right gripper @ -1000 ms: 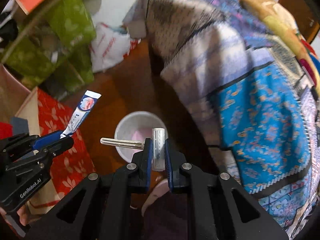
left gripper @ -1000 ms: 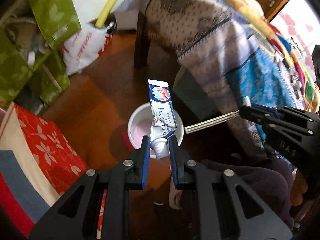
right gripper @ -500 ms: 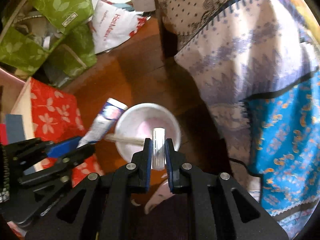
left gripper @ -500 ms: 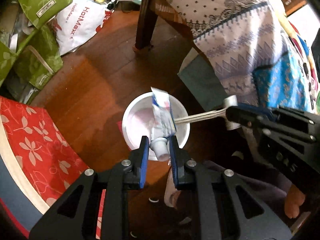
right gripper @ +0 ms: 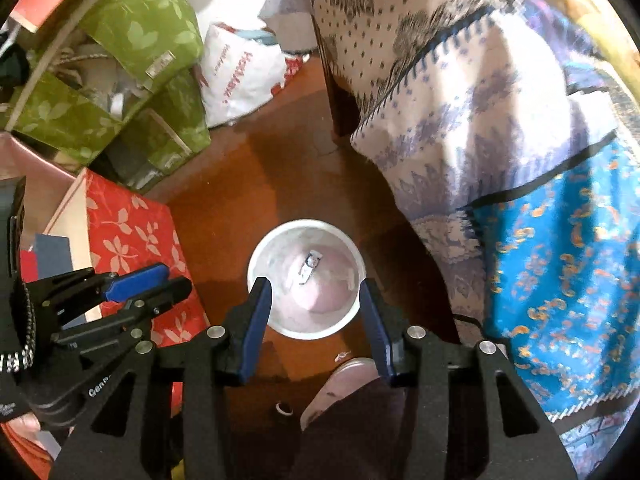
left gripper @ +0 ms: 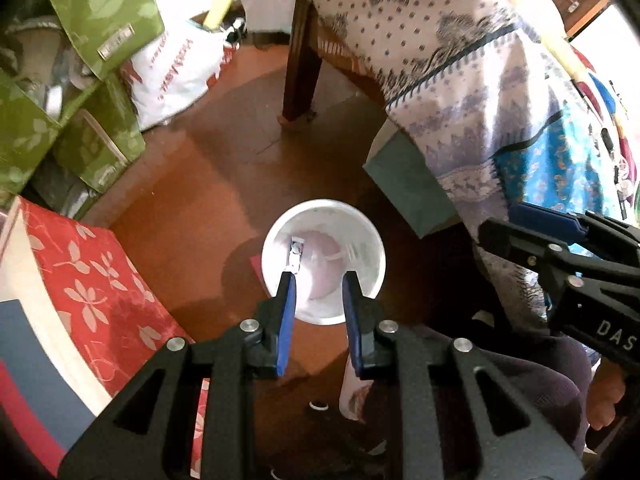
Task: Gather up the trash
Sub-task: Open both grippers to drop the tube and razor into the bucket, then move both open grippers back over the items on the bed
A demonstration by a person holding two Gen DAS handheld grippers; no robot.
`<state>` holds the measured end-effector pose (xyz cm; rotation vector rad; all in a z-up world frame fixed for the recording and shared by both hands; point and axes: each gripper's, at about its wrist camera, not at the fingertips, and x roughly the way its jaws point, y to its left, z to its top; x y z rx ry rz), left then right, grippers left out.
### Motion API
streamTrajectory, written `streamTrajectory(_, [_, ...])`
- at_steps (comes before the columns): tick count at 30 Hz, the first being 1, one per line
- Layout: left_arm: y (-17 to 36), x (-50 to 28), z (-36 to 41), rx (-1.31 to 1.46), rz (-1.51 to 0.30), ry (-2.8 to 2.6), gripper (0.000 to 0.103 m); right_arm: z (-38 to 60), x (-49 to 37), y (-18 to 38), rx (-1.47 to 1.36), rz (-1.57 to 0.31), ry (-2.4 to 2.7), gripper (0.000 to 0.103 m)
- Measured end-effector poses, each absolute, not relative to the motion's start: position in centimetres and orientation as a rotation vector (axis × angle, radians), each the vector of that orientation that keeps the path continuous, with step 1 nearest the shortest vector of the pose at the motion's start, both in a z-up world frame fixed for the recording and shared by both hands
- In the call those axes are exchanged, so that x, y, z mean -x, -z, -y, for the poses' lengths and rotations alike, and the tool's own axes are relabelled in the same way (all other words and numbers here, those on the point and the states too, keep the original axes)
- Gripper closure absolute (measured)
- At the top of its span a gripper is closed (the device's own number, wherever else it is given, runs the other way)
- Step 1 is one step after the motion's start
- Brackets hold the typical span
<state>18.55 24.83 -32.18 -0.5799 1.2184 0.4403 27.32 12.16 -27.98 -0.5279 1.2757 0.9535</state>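
Note:
A white trash bin (left gripper: 276, 240) stands on the brown wood floor; it also shows in the right wrist view (right gripper: 260, 256). Inside it lie a toothpaste tube (left gripper: 296, 251) (right gripper: 310, 266) and a thin pale razor (left gripper: 340, 255) (right gripper: 349, 278). My left gripper (left gripper: 319, 280) is open and empty just above the bin's near rim. My right gripper (right gripper: 316, 288) is open wide and empty over the bin. Each gripper shows at the side of the other's view: the right one in the left wrist view (left gripper: 496, 230), the left one in the right wrist view (right gripper: 176, 280).
A table leg (left gripper: 300, 68) and a patterned hanging cloth (left gripper: 460, 80) stand behind and right of the bin. Green boxes (left gripper: 80, 92), a white plastic bag (left gripper: 176, 76) and a red floral box (left gripper: 88, 280) crowd the left. A person's foot (right gripper: 340, 380) is near the bin.
Both grippers opened. The toothpaste tube dropped from my left gripper and the razor from my right gripper into the bin.

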Motion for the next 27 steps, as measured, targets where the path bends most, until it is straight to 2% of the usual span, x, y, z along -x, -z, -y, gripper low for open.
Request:
streamTrajectory(17, [16.4,-17.6,-18.9,0.396,-0.908,-0.43,0.081,-3.4,-26.1,13.3,0.322,-0.921,-0.938,0.061])
streamTrajectory(21, [13.2,-18.5,-15.9,0.34,-0.838,-0.39,0.073,-0.4,-26.4,10.3,0.256,-0.851,-0.925,0.061])
streamTrajectory(27, [10.2,-21.2,-10.6,0.291,-0.777,-0.308,0.072,4.7,-27.7,8.0,0.201,-0.797,-0.862,0.061])
